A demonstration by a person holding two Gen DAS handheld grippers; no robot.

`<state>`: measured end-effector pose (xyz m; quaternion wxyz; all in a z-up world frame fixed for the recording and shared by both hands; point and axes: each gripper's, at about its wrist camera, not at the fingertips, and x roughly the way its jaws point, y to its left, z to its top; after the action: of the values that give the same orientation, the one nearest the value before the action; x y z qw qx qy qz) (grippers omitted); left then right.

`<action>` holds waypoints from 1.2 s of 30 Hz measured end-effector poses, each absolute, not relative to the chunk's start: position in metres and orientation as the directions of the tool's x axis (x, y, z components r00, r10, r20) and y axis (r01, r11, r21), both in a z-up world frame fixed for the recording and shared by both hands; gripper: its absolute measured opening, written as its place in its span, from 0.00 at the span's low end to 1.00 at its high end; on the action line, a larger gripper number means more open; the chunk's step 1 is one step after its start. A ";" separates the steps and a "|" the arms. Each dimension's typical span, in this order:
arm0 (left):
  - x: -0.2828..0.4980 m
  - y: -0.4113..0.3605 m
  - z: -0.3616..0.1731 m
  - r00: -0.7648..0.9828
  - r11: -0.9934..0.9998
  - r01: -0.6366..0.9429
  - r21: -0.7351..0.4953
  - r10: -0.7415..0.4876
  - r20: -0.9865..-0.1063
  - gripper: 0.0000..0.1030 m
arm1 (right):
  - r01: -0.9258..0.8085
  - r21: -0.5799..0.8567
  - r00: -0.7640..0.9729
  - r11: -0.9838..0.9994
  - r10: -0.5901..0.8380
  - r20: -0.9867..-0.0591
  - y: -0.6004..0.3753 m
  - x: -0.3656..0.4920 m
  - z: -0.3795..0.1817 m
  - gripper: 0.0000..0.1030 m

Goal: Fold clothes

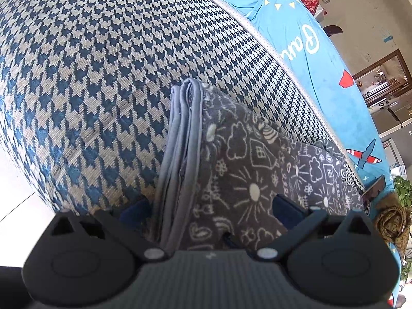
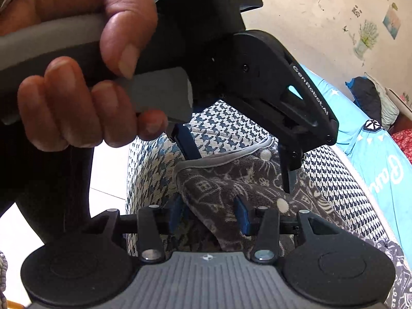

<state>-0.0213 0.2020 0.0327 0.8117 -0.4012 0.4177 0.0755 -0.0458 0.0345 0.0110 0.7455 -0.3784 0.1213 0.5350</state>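
While its blue pads stand apart on either side of the cloth, the right gripper (image 2: 209,215) has a corner of the grey patterned garment (image 2: 231,177) between its jaws; the pads do not visibly press on the fabric. Just above it in the right wrist view, the left gripper (image 2: 238,159) points down onto the same garment, one dark finger at the grey piped hem and the other on the printed face further right. A person's hand (image 2: 85,77) wraps its grey handle. From the left wrist view, the left gripper (image 1: 208,206) has its fingers spread wide, with the folded, stacked edges of the garment (image 1: 231,170) filling the gap between them; whether the pads bite on it I cannot tell. The garment lies folded on a blue-and-cream houndstooth cushion (image 1: 103,77). Beyond the cushion's piped edge spreads a bright blue printed sheet (image 1: 296,38).
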 end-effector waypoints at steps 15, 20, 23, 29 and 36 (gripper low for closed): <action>-0.016 0.233 0.037 0.675 0.571 -0.466 -0.676 -0.264 -0.688 1.00 | -0.919 -0.192 0.392 0.345 0.733 -0.556 0.021 -0.015 0.030 0.21; 0.001 0.248 0.040 0.667 0.550 -0.452 -0.703 -0.315 -0.675 1.00 | -0.892 0.033 0.368 0.450 0.768 -0.523 0.005 0.008 0.048 0.19; 0.013 0.250 0.041 0.642 0.571 -0.449 -0.687 -0.328 -0.693 1.00 | -0.873 0.120 0.353 0.473 0.782 -0.514 -0.001 0.017 0.052 0.19; 0.031 0.243 0.036 0.614 0.553 -0.388 -0.738 -0.442 -0.654 0.98 | -0.867 0.151 0.342 0.474 0.789 -0.511 -0.010 0.018 0.059 0.20; 0.030 0.239 0.048 0.650 0.547 -0.346 -0.762 -0.446 -0.615 0.94 | -0.895 -0.058 0.407 0.442 0.757 -0.512 -0.002 -0.008 0.054 0.33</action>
<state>0.0304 0.2388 0.0482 0.7744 -0.4748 0.4169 -0.0321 -0.0076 -0.0023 0.0536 0.8224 -0.1644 0.2110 0.5021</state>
